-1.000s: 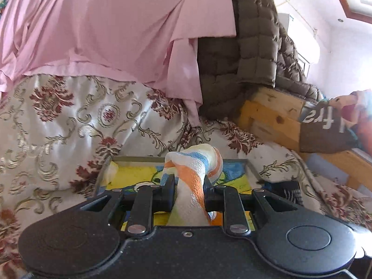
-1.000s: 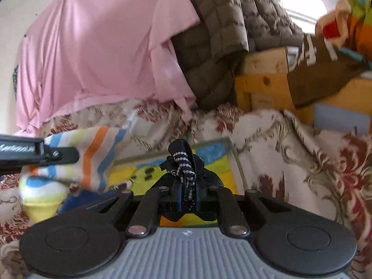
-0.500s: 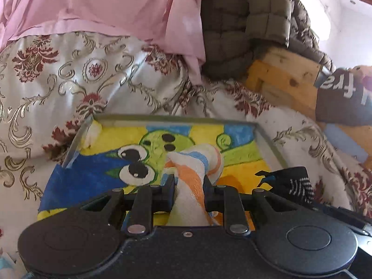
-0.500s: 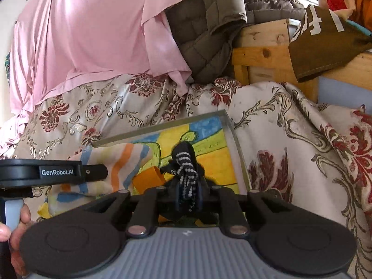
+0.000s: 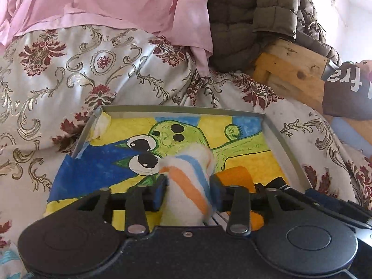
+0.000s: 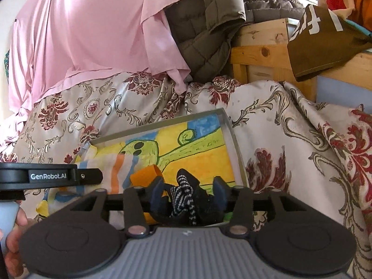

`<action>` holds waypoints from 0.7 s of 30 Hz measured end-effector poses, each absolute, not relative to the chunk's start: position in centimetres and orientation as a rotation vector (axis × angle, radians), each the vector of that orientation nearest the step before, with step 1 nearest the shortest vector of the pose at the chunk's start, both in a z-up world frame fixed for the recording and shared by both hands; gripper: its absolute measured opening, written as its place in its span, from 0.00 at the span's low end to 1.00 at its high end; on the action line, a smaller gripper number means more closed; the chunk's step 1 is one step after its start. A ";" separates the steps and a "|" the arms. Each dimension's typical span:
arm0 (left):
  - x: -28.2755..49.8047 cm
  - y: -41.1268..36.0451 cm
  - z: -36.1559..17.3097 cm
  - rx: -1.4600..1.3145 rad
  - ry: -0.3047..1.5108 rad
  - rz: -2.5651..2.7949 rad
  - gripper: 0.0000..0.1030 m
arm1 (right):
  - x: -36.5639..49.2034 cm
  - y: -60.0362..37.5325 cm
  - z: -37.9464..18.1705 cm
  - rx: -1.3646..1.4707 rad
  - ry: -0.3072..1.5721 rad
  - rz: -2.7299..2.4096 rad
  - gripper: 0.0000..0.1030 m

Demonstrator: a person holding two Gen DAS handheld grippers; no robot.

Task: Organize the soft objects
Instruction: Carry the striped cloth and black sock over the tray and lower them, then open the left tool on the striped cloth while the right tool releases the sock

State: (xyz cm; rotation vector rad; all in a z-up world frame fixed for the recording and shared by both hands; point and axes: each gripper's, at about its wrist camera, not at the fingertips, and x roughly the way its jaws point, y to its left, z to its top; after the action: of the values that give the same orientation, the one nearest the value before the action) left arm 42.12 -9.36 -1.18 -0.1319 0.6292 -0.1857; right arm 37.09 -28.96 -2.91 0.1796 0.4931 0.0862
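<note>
My left gripper (image 5: pixel 188 191) has its jaws opening, with the striped sock (image 5: pixel 186 181) standing between them. The white roll with orange and blue bands fills the gap, and the pads look just beside its sides; I cannot tell if they still press on it. Its bottom is hidden behind the gripper body.

My right gripper (image 6: pixel 188 194) also has its jaws opening, a moderate gap. The black sock (image 6: pixel 186 195), with its black-and-white speckled band, lies slumped between them. The right pad stands clear of it; the left pad is close to the fabric, but contact is hard to call.

Both socks sit over the tray (image 5: pixel 181 109), a shallow grey-rimmed one lined with a bright cartoon drawing, directly ahead of and below both grippers. An orange piece (image 5: pixel 237 175) lies in the tray just right of the left gripper's jaws and just ahead-left of the right gripper's.

In the right wrist view the left gripper comes in from the left edge, my hand (image 6: pixel 12 239) under it. The tray rests on a floral bedspread (image 6: pixel 290 125). Beyond it hang a pink sheet (image 6: pixel 93 28) and a quilted brown jacket (image 6: pixel 209 11).
</note>
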 end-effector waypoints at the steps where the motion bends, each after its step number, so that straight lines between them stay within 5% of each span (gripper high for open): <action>1: 41.9 -9.3 -1.0 -0.131 0.624 -0.181 0.52 | 37.0 -29.0 -2.8 0.178 0.488 0.085 0.59; 21: 30.7 -7.1 5.8 -0.158 0.385 -0.121 0.89 | 28.9 -29.8 4.6 0.167 0.282 0.111 0.97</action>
State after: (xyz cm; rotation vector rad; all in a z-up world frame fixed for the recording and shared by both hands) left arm 30.71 -7.09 5.82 -0.1583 0.3852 -0.1209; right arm 28.92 -29.77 4.63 0.1671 0.2825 0.1108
